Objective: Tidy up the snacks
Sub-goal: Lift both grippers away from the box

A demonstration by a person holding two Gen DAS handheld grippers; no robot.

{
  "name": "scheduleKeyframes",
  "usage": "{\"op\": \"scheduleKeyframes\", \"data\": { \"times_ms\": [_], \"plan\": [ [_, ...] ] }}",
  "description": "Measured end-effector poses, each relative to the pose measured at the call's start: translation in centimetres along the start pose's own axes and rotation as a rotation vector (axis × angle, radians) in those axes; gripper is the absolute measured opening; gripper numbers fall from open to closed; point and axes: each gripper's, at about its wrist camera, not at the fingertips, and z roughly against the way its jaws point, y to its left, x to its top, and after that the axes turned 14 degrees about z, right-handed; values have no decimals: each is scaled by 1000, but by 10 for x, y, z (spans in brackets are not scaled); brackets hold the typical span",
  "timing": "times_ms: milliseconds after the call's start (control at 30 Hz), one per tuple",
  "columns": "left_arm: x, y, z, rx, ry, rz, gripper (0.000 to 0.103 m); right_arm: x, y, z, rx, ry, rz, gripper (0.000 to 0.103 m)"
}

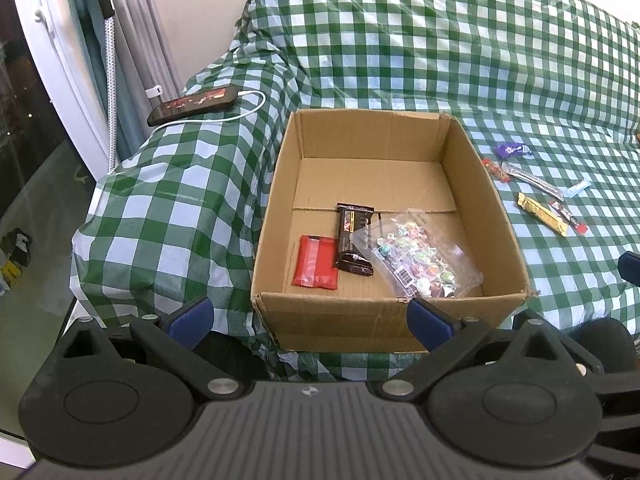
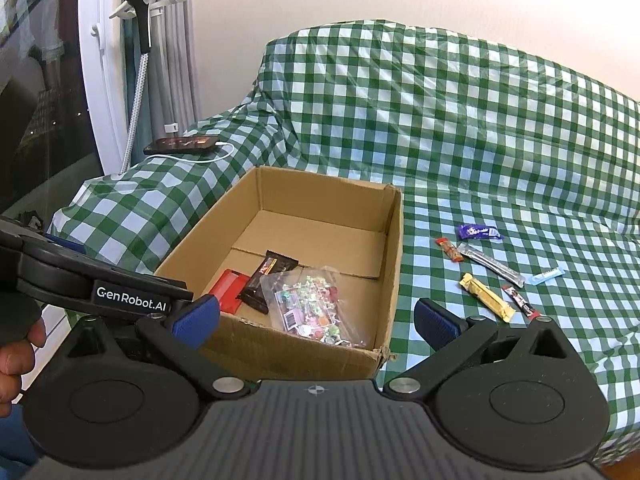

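Observation:
An open cardboard box stands on the green checked cloth. In it lie a red packet, a dark chocolate bar and a clear bag of candies. Right of the box lie several loose snacks: a purple wrapper, a red stick, a clear stick, a yellow bar, a small red-black stick and a pale blue packet. My left gripper is open and empty before the box's near wall. My right gripper is open and empty over the box's near right corner.
A phone on a white charging cable lies on the covered armrest at the left. A garment steamer and a window stand behind it. The covered sofa back rises behind the box.

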Motion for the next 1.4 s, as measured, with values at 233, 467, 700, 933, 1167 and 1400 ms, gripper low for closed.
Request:
{"op": "scheduleKeyframes", "data": {
  "times_ms": [233, 467, 700, 933, 1167, 1400],
  "plan": [
    [0, -3, -7, 11, 19, -13, 103, -3, -4, -7, 16, 16, -7, 103],
    [1, -10, -14, 19, 30, -30, 103, -6, -12, -13, 24, 28, -19, 103],
    [1, -15, -19, 30, 43, -48, 103, -9, -18, -19, 34, 40, -36, 103],
    [3, -21, -24, 39, 51, -63, 103, -11, -22, -24, 41, 48, -53, 103],
    [3, -26, -28, 48, 56, -77, 103, -13, -26, -28, 44, 52, -70, 103],
    [6, -31, -32, 46, 71, -90, 103, -15, -30, -33, 48, 55, -92, 103]
  ]
}}
